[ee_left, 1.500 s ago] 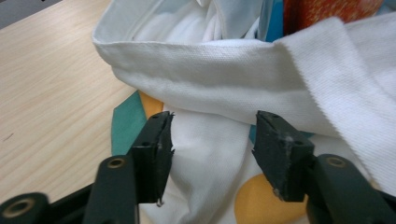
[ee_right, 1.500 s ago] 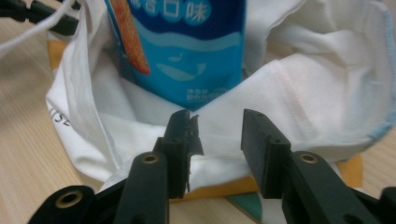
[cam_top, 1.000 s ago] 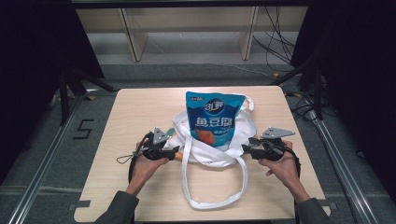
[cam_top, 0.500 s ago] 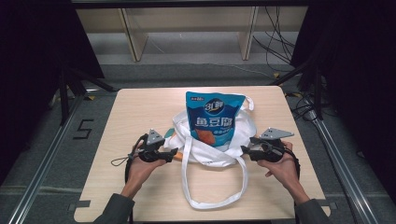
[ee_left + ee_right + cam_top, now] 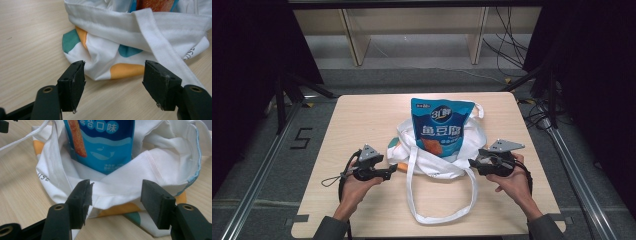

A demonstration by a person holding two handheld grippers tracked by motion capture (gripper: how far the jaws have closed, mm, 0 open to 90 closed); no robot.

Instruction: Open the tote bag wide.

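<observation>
Cloth bag [image 5: 432,155], soft and floppy, slumps on the bench between both tools with a light, crinkly snack pouch [image 5: 441,127] upright inside. Left tool [image 5: 388,172] and right tool [image 5: 473,162] have just opened, released, gripping nothing. Best hold: the hemmed rim or strap [image 5: 442,210].

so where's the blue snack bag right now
In the high view the blue snack bag stands upright in the white tote bag at mid-table, between the two grippers.

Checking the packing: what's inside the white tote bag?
A blue snack pouch stands in the white tote bag, its top sticking out. Its bottom and anything beneath it are hidden by the cloth.
</observation>
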